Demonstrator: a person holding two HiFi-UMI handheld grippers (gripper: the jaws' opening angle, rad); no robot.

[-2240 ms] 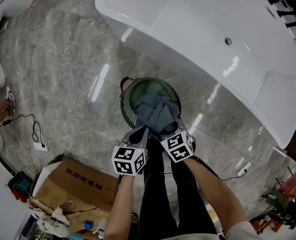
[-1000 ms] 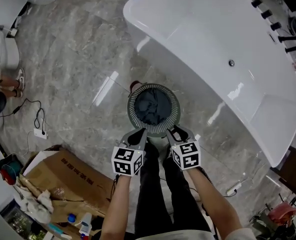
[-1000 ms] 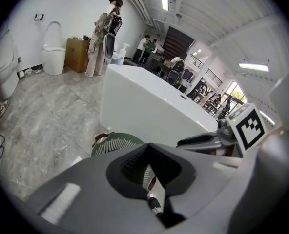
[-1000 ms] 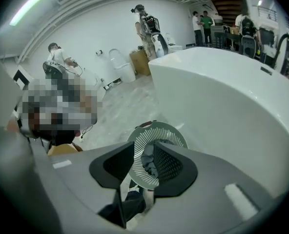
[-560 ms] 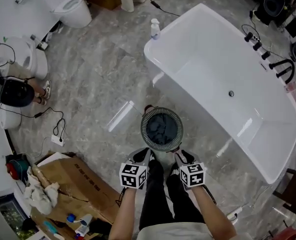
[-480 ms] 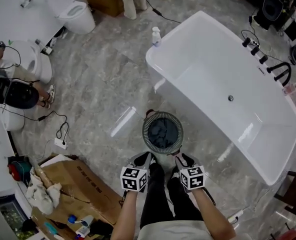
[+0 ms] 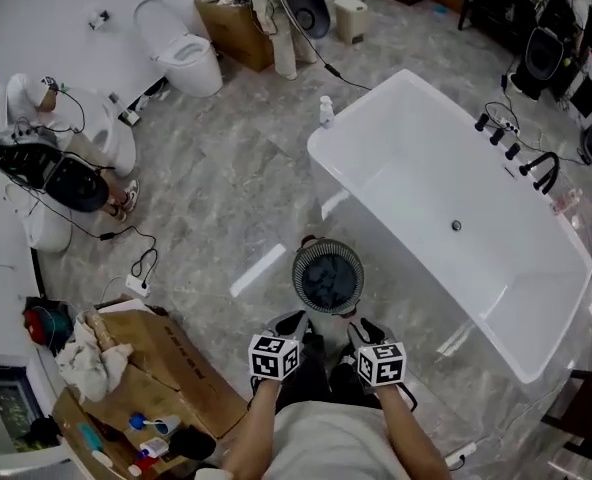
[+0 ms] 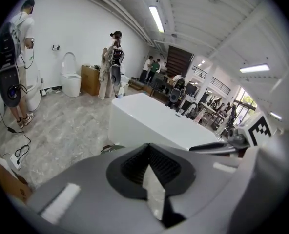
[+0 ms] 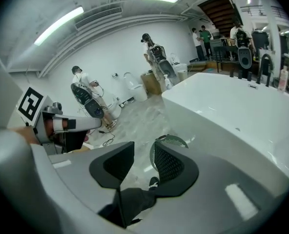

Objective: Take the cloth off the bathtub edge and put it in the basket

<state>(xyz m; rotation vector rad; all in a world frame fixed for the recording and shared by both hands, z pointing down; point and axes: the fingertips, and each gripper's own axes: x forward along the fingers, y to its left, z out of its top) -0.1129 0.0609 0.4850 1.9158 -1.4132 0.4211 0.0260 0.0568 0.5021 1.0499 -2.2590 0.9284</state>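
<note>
**Asker:** How many claws are you holding, and how do they stand?

**Me:** Two. My left claw (image 7: 294, 320) is clenched, its jaws meeting at the tips with nothing caught between them. My right claw (image 7: 361, 326) is released. A narrow gap parts its jaws, and through it I see only the floor (image 7: 226, 198) and the toe of one dark shoe (image 9: 153, 182).

**Asker:** And the cloth?

**Me:** There is one cloth (image 7: 328, 278), dark blue-grey, bunched up inside the one basket (image 7: 302, 264). Neither claw touches it.

**Asker:** Where is that basket?

**Me:** It stands on the floor, just beside the long side of the one white bathtub (image 7: 426, 168). My two claws hang side by side on my side of the basket, clear of its rim, both pointing towards it and downward.

**Asker:** What else can you count?

**Me:** One small bottle (image 7: 326, 110) is at the tub's far corner. I cannot tell whether it stands on the rim or on the floor. One open cardboard box (image 7: 171, 363) lies on the floor to my left, well apart from the basket. One white toilet (image 7: 181, 53) stands near the far wall
</note>
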